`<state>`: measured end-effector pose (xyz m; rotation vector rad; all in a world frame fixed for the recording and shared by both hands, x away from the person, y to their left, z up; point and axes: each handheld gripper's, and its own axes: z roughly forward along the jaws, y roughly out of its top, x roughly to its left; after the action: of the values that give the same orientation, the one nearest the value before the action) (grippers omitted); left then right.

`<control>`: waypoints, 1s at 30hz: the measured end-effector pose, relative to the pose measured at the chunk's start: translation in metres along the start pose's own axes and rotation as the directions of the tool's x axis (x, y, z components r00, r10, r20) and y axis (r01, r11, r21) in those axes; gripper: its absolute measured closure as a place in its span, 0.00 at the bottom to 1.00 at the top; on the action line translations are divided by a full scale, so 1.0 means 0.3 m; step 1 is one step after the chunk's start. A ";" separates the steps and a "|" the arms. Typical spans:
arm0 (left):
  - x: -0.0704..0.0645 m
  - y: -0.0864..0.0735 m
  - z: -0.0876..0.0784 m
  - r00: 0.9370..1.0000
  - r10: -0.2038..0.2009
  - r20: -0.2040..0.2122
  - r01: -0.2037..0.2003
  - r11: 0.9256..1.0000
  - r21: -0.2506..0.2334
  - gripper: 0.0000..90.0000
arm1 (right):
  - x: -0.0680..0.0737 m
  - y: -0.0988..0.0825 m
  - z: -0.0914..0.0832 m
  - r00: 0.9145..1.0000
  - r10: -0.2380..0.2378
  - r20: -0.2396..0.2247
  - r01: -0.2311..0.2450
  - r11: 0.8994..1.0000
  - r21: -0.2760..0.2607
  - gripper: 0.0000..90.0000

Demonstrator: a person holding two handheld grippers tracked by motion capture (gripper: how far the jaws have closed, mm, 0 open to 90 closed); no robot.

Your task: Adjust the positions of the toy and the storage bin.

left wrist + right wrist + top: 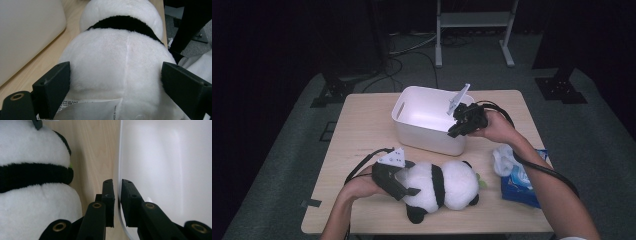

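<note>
A black-and-white panda plush [447,182] lies on its side near the front of the wooden table [362,125]. My left gripper [409,181] is at its left end, and its wide-set jaws squeeze the white body [117,62] from both sides, above a sewn-in label. Behind the panda stands a white plastic bin [427,137]. My right gripper [455,131] is at the bin's front right corner. In the right gripper view the gripper [117,187] pinches the thin bin wall [162,170], one jaw inside and one outside, with the panda [32,215] to the left.
At the table's right edge a blue packet [522,187] lies with a crumpled white bag [504,160] on it. The bin's outer wall [25,32] sits close to the panda. Cables and stand legs are on the grey floor beyond the table.
</note>
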<state>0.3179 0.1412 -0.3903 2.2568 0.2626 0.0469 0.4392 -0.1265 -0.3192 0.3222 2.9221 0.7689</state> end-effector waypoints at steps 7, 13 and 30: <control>0.001 -0.001 0.000 1.000 0.002 -0.001 -0.002 1.000 -0.004 0.11 | 0.005 0.080 0.054 1.000 -0.025 0.006 0.025 1.000 -0.009 0.80; 0.001 -0.002 -0.001 1.000 0.000 0.001 0.000 1.000 -0.005 0.11 | 0.011 0.143 0.103 0.999 -0.045 0.025 0.044 0.999 0.018 0.91; -0.002 0.000 -0.003 1.000 0.001 -0.005 -0.001 1.000 0.003 0.11 | 0.054 0.063 0.054 0.997 -0.082 -0.008 0.082 0.996 0.030 0.97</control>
<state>0.3173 0.1418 -0.3899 2.2598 0.2641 0.0526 0.4294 -0.0989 -0.3246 0.2010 2.9351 0.7159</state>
